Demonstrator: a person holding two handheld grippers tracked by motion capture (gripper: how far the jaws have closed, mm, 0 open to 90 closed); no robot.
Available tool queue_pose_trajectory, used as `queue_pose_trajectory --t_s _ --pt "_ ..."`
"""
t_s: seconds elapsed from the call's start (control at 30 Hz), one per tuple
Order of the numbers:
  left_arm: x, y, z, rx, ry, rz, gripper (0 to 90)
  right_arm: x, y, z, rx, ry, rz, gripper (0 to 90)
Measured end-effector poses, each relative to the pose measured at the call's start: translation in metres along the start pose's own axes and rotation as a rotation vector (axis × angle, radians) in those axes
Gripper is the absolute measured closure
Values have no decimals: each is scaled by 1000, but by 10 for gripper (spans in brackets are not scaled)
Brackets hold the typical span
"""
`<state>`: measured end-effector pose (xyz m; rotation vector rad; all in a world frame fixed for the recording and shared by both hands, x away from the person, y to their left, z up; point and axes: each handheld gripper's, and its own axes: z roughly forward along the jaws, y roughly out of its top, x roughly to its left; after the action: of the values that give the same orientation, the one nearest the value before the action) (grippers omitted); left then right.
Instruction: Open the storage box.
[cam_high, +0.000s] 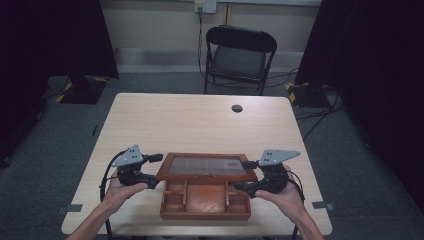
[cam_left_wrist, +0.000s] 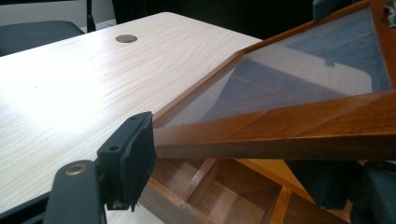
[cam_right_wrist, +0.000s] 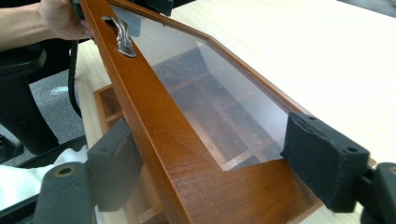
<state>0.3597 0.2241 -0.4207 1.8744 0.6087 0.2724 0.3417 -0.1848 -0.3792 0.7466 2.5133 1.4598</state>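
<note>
Holding the glass-paned lid (cam_high: 207, 167) of the wooden box (cam_high: 205, 200) by its two side rails, the left tool (cam_high: 152, 171) and right tool (cam_high: 246, 176) each grip one end, jaws narrowed onto the frame. Between them the lid stands part-raised over the compartments near the worktop (cam_high: 200, 120) edge. Swinging it fully open or shut probably remains.

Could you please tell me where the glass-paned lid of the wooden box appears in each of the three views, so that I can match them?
High view: the lid sits at lower centre, raised over the box.
Left gripper view: the lid runs across the right half, its frame edge along the middle.
Right gripper view: the lid runs diagonally from top left to bottom right.
Shared landmark: the lid's glass pane.
</note>
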Motion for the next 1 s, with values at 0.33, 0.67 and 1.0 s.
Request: queue_pose_trajectory --t_s 0.33,0.67,1.0 --pt "6 10 8 -15 -2 -19 298 -19 2 -2 -21 -46 34 263" --pt "15 22 14 -31 6 -30 348 -42 3 -2 -85 -65 97 363" --pt "25 26 19 -41 30 -52 368 -52 12 4 -121 -49 106 452"
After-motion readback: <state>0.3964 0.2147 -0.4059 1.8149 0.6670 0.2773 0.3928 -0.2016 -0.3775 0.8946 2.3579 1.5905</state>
